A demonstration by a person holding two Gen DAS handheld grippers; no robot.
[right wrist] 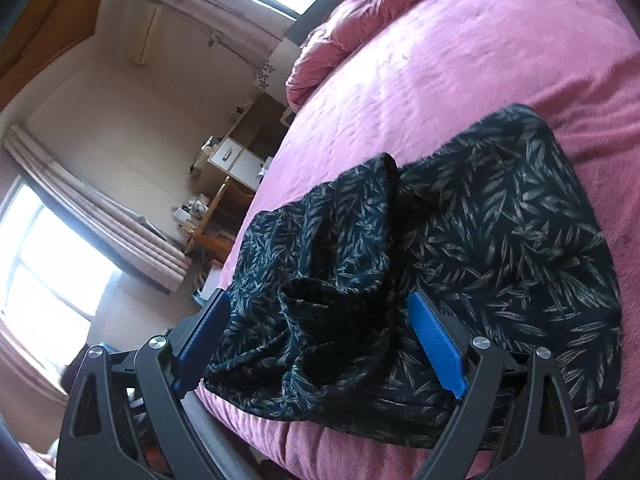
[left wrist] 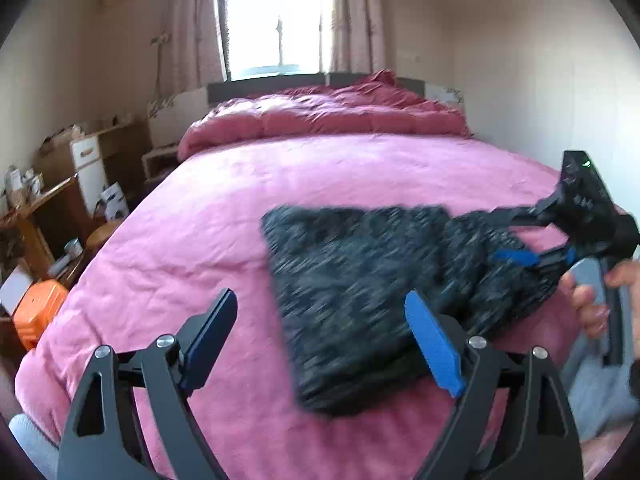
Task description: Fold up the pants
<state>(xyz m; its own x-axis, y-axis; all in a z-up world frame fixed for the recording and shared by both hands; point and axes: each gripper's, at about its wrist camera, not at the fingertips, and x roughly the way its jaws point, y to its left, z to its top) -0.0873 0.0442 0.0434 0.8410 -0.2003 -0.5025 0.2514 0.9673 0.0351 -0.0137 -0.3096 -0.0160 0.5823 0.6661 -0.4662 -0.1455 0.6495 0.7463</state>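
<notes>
Dark pants with a grey leaf print lie folded on the pink bedspread, near its front right edge. My left gripper is open and empty, hovering just in front of the pants' near left corner. My right gripper comes in from the right, its jaws spread over the pants' right end. In the right wrist view the pants fill the middle, with a bunched fold between the open fingers of the right gripper. I cannot tell whether the pads touch the cloth.
A crumpled dark pink duvet lies across the head of the bed under the window. Wooden desks with clutter and an orange box stand left of the bed. A wall runs along the right.
</notes>
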